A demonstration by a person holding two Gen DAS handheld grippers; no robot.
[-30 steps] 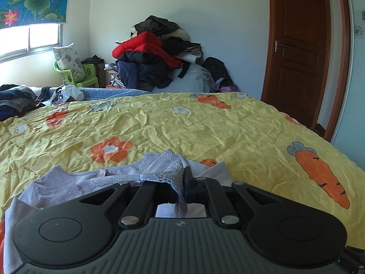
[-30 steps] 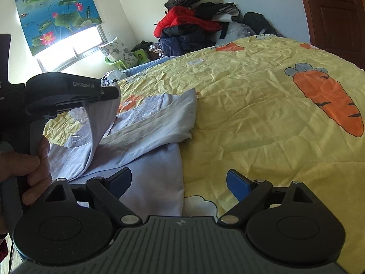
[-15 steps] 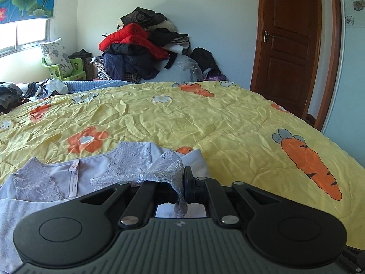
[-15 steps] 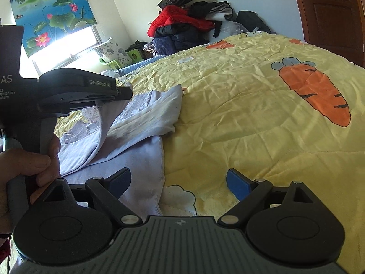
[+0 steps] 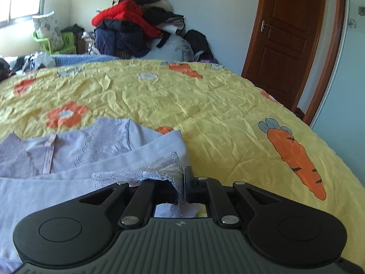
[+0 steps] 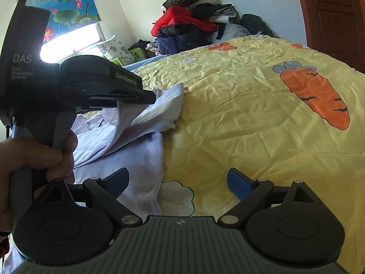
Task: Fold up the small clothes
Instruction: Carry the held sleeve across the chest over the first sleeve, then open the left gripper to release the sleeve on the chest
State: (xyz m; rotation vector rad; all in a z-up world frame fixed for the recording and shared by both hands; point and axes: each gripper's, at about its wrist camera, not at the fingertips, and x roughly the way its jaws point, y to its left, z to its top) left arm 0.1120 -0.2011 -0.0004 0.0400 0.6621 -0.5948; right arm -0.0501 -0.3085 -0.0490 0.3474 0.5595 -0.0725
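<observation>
The left gripper (image 5: pixel 183 178) fingers clamp the lavender garment (image 5: pixel 68 150) lace edge, while the right gripper (image 6: pixel 178 180) fingers stand wide, the garment's near edge beneath its left finger.

A pale lilac garment (image 5: pixel 95 157) lies spread on the yellow bedspread (image 5: pixel 205 105), its lace panels and a small pink label facing up near the neckline. One lace-trimmed edge is lifted and folded over the plain ribbed body, so a doubled layer runs diagonally across it. Seen from the right, the raised flap slopes down toward the flat lower part; it may be an undershirt, though the cut is unclear.
</observation>
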